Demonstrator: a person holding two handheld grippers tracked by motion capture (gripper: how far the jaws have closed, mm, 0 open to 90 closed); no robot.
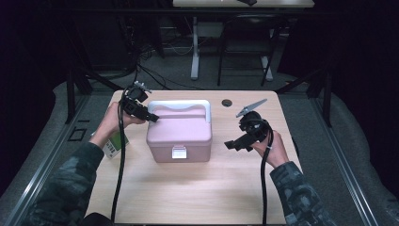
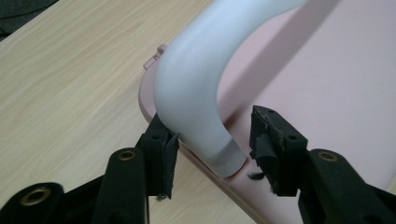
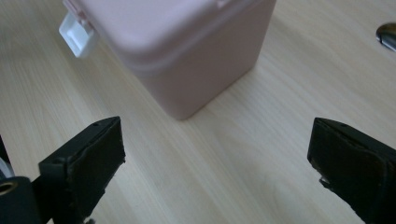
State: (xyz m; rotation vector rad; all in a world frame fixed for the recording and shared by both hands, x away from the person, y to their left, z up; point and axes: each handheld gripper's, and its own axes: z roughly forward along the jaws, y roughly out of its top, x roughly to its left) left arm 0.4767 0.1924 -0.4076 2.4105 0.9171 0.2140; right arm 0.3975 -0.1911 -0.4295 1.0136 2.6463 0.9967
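Note:
A pink lidded box with a white carry handle and a white front latch stands mid-table. My left gripper reaches the handle's left end from the left. In the left gripper view the handle curves down onto the lid between the jaws of that gripper. The left pad touches it, and a gap separates it from the right pad. My right gripper hovers right of the box, open. Its jaws stand wide, facing a box corner and the latch.
A green and white packet lies under the left hand near the table's left edge. A round cable hole sits at the table's far edge, its metal rim at the right gripper view's edge. Table legs stand behind.

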